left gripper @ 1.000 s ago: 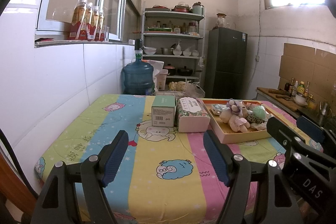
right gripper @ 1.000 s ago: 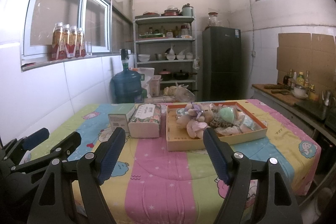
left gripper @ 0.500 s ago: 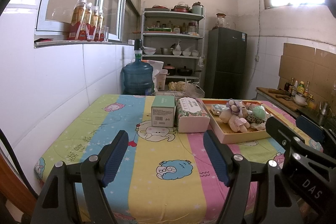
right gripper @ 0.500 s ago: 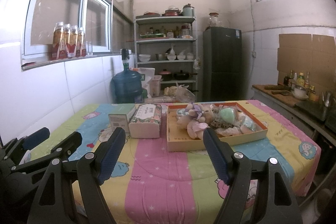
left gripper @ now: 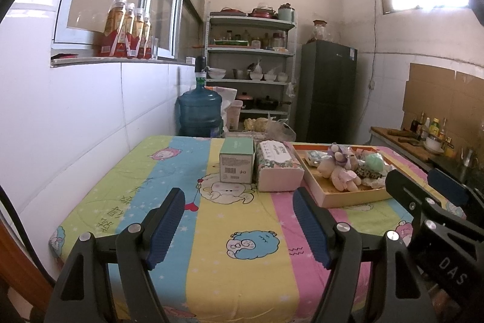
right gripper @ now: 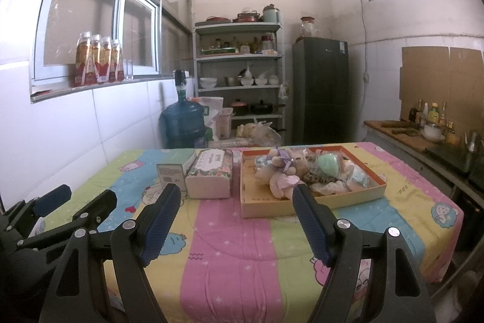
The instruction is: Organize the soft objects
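Both the left gripper point(left gripper: 239, 217) and right gripper point(right gripper: 236, 214) hang spread and empty short of the tray point(right gripper: 305, 206), where the plush toy point(right gripper: 281, 171) lies tangled among soft bits, so a careless pinch could drag neighbours out.

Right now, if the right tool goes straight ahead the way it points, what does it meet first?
Probably the near wall of the tray, just ahead of the plush toy. The right tool is open and empty; depth is hard to judge, so it could touch the tablecloth first.
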Tool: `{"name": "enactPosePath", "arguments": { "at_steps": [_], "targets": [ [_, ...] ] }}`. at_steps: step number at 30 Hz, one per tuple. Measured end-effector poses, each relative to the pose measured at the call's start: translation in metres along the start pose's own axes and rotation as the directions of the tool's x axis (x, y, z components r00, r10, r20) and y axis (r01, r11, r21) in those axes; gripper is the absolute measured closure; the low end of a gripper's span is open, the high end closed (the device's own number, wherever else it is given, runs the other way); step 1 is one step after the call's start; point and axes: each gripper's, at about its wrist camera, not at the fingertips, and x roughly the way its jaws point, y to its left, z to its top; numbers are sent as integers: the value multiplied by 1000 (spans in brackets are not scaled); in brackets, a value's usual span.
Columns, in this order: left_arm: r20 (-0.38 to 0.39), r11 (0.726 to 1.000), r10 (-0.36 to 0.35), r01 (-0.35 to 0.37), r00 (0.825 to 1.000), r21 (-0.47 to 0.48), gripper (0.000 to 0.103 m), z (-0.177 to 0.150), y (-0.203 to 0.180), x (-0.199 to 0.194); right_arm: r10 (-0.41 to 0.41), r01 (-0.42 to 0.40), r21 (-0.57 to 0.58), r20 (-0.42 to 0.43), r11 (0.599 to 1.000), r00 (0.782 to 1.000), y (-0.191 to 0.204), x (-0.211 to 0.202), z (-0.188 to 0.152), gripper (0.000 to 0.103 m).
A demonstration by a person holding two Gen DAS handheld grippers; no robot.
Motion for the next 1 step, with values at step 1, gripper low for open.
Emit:
{"name": "enactPosePath", "arguments": {
  "at_steps": [1],
  "targets": [
    [-1,1000,-2,2,1000,-1,30,0,0,0,0,0,0,0,1000,1000,-1,0,0,25]
  ]
}}
